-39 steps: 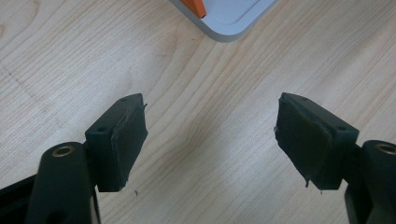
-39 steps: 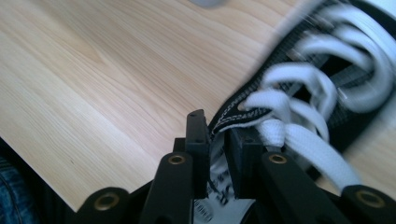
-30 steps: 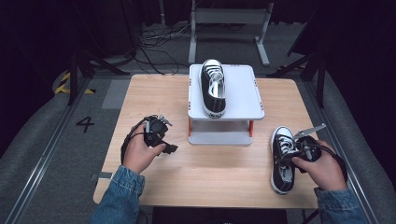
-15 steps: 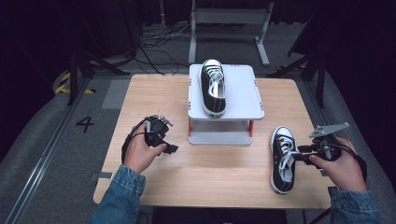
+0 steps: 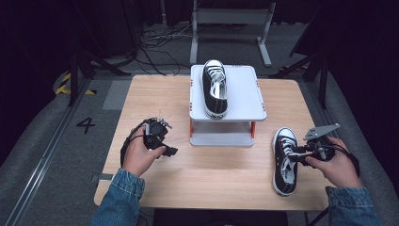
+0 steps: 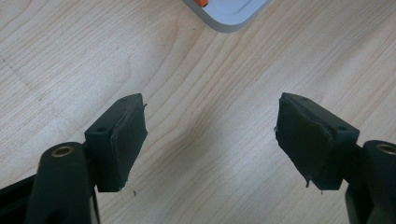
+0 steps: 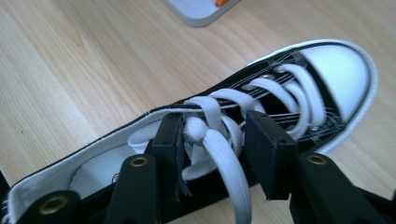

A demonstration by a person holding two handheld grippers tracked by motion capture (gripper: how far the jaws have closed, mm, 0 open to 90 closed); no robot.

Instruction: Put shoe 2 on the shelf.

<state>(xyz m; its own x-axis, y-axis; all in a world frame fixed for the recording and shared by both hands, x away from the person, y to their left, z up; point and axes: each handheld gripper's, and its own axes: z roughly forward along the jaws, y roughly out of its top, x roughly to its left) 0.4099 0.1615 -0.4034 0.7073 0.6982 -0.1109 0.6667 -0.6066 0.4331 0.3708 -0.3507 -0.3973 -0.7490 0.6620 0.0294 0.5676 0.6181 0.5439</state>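
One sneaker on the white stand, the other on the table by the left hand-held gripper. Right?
Not quite: the sneaker on the table lies by the right hand-held gripper, as the high view shows. The other sneaker is on the white stand.

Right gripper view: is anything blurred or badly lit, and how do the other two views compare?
Right gripper view: evenly lit, sneaker laces sharp, nearest jaw bases soft. Left gripper view: wood grain crisp, faint jaw shadows on the table. High view: table bright, surroundings nearly black, slightly soft overall.

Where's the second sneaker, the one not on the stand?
In the high view, the black-and-white lace-up sneaker lies on the wooden table at its right side, right of the grey raised stand, with the right tool at its laces.
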